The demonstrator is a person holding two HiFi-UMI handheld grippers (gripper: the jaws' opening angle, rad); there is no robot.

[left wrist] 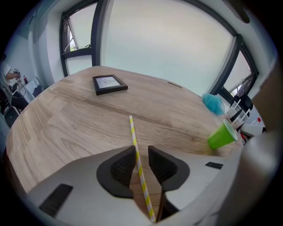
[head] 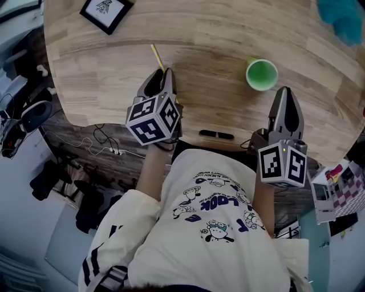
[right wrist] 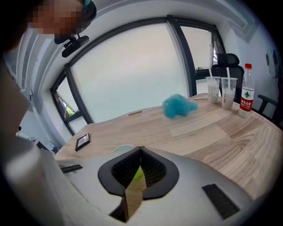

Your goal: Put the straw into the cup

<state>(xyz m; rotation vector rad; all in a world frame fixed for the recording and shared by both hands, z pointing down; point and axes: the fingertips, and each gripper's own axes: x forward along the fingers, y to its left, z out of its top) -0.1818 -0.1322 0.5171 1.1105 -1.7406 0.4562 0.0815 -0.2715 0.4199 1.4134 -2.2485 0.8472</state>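
Observation:
A yellow-and-white striped straw (left wrist: 132, 131) lies flat on the wooden table (head: 217, 40), its far end poking out past my left gripper (head: 161, 80). In the left gripper view the straw runs between the two pads of the left gripper (left wrist: 141, 154). The jaws stand a little apart around it and the left pad is close against it. The green cup (head: 262, 74) stands upright to the right, just ahead of my right gripper (head: 285, 94). The right gripper (right wrist: 140, 150) has its tips together with nothing held. A sliver of the green cup (right wrist: 138, 173) shows behind them.
A black picture frame (head: 106, 11) lies at the far left of the table. A blue fluffy thing (head: 342, 17) sits at the far right. A bottle (right wrist: 246, 92) and clear cups (right wrist: 219, 90) stand beyond it. A small black slot (head: 216, 135) is near the front edge.

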